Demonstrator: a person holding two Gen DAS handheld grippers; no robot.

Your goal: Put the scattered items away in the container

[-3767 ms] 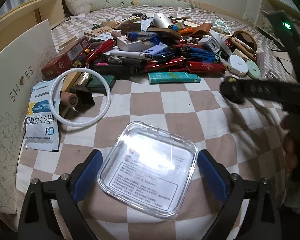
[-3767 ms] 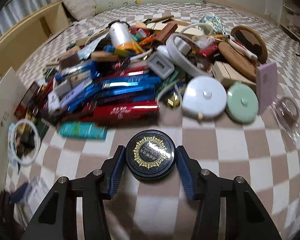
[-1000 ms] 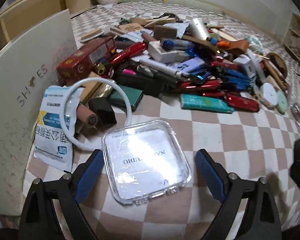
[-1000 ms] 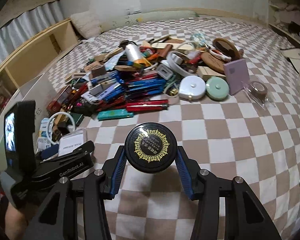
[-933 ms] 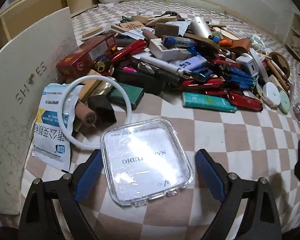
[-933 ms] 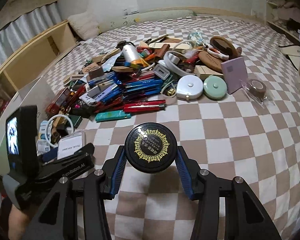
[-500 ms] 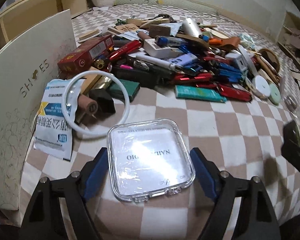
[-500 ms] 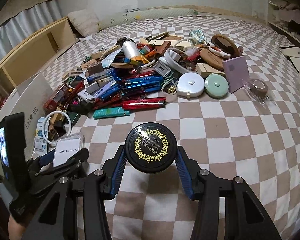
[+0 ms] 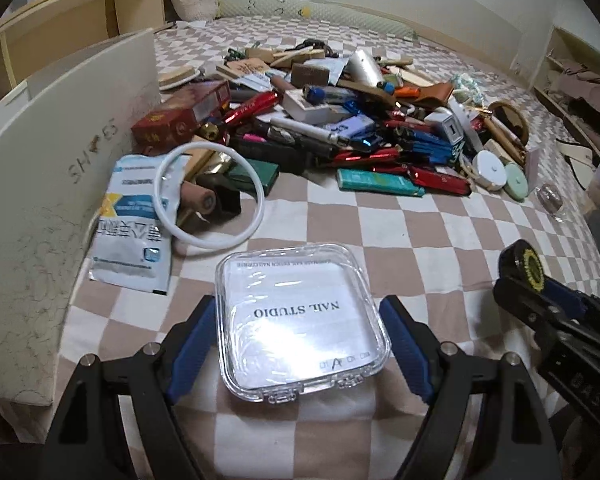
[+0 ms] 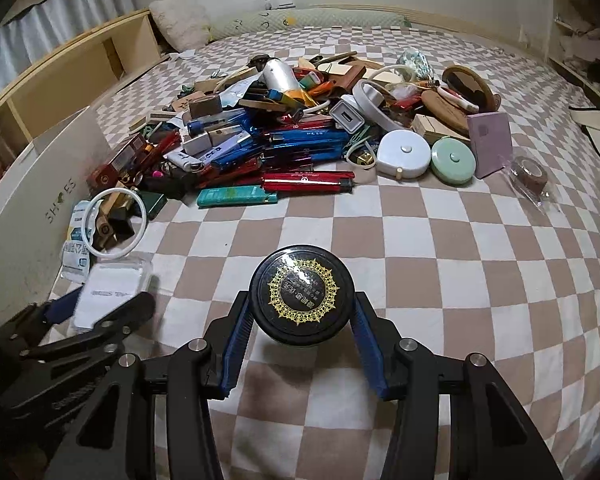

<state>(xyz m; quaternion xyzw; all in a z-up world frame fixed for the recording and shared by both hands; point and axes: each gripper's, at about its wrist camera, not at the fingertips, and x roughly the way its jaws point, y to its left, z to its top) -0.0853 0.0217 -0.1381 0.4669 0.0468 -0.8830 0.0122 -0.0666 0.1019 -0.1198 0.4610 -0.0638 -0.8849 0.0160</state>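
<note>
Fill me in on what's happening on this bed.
A person is tidying clutter off a checkered bedspread with a handheld gripper in each hand. The right gripper is clamped on a round black tin with a gold emblem, lifted off the bed. The left gripper straddles a clear square Nail Studio case; its jaws have just been closing on it. A white shoe box stands at the left, and the pile behind remains unsorted.

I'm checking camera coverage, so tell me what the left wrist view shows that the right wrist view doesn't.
Only the left wrist view shows the NAIL STUDIO lettering on the clear case readably, between the left gripper pads, whose jaws have just been closing.

Only the right wrist view shows the tape roll in wrap clearly, and the gold pattern face-on on the black tin clamped by the right gripper.

Both show the white ring, shoe box and pile.
</note>
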